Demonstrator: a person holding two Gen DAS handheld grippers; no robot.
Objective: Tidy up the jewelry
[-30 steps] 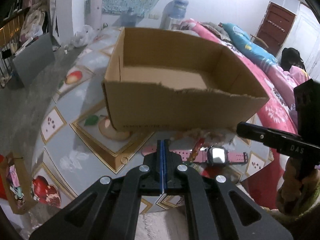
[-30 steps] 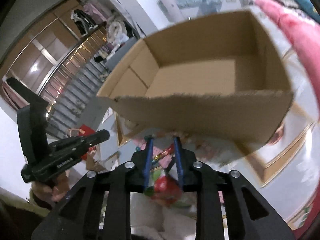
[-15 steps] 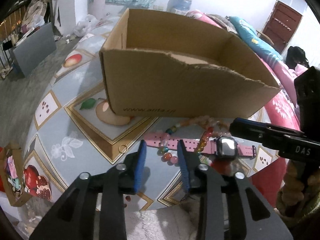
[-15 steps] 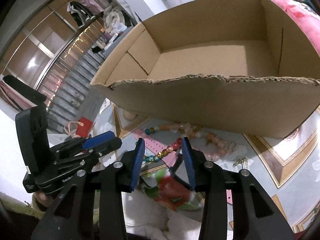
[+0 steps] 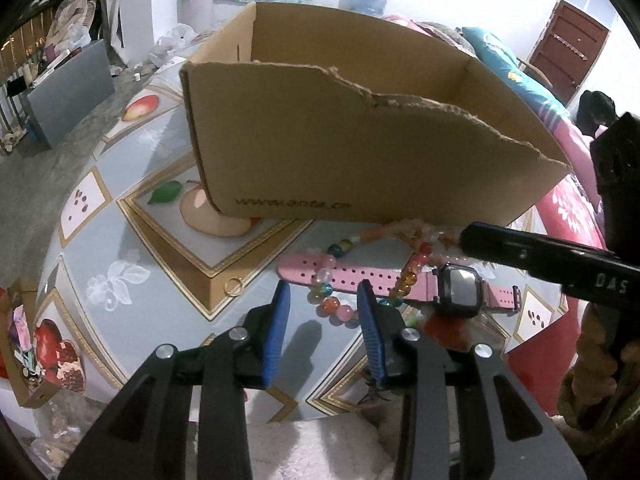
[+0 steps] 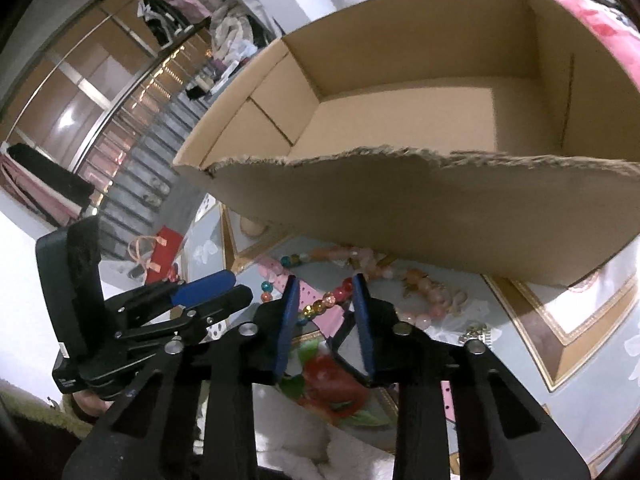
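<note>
So as far as I can tell this one's barely started: the cardboard box [image 6: 404, 120] sitting on the desk [image 5: 132, 240] looks totally empty inside, and all the jewelry is still lying out on the desk just in front of its near wall. There's a pink watch [image 5: 456, 290] lying flat with its strap stretched left to right, a colourful bead bracelet [image 5: 334, 306] draped across the strap, a paler pink bead strand [image 6: 424, 292] close under the box edge, and a little gold ring [image 5: 234, 286] off to the left on its own. The left gripper [image 5: 322, 322] has its fingers partly open with nothing pinched, hovering low over the near loop of the colourful beads. The right gripper [image 6: 325, 316] is closing its fingers, with the beads and pink strap showing in the gap beyond the tips, but I can't see the pads actually pressing on anything yet. My read is that the bracelet gets grabbed first, so basically every piece still has to go into the box.
</note>
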